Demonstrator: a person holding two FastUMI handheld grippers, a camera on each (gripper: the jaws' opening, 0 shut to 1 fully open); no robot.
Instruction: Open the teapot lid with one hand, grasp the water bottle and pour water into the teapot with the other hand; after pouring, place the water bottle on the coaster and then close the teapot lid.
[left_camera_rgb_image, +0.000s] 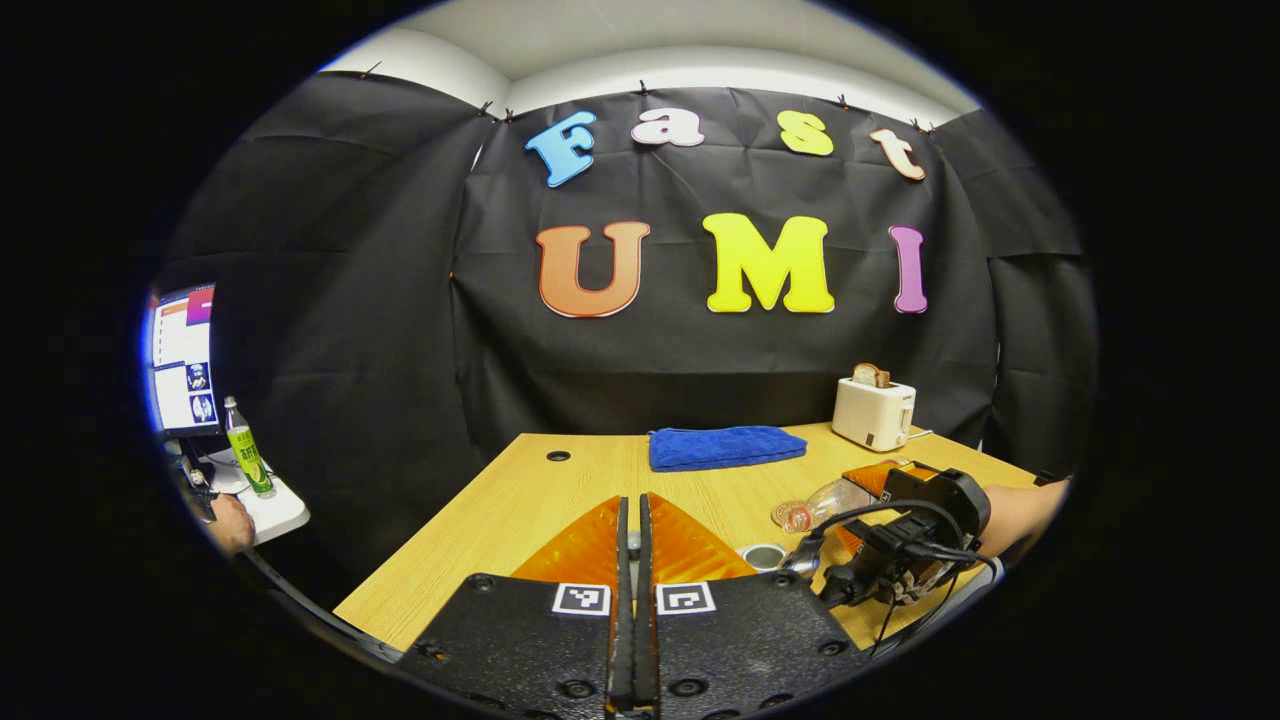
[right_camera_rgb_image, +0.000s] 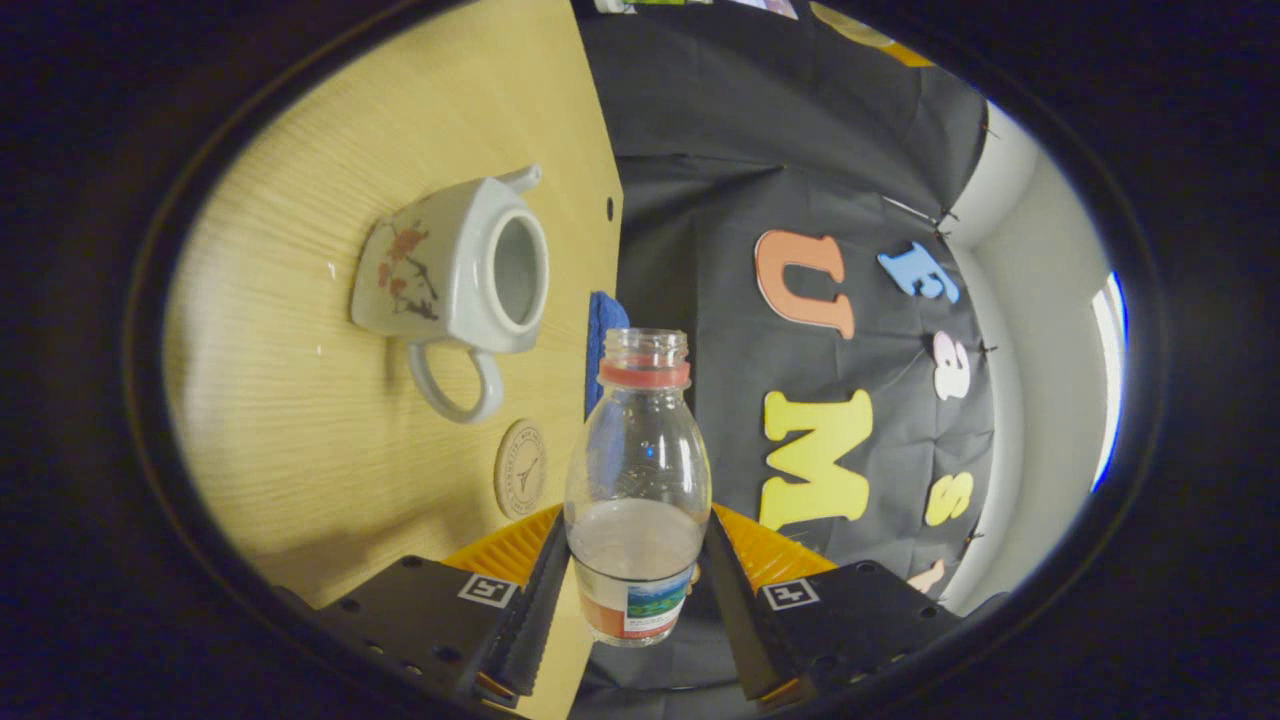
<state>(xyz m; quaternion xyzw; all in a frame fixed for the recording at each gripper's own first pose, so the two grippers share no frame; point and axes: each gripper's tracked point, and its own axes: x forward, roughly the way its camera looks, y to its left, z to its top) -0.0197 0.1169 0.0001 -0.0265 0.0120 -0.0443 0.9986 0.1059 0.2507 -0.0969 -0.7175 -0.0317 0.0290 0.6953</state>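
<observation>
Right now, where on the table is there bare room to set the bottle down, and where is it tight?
Bare wood lies in front of the blue towel and left of it to the table edge. Crowded: the teapot, coaster and toaster side.

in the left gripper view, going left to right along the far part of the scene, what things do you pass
monitor → green bottle → blue cloth → toaster. The cloth and toaster sit on the wooden table; the monitor and green bottle are off to its left.
</observation>
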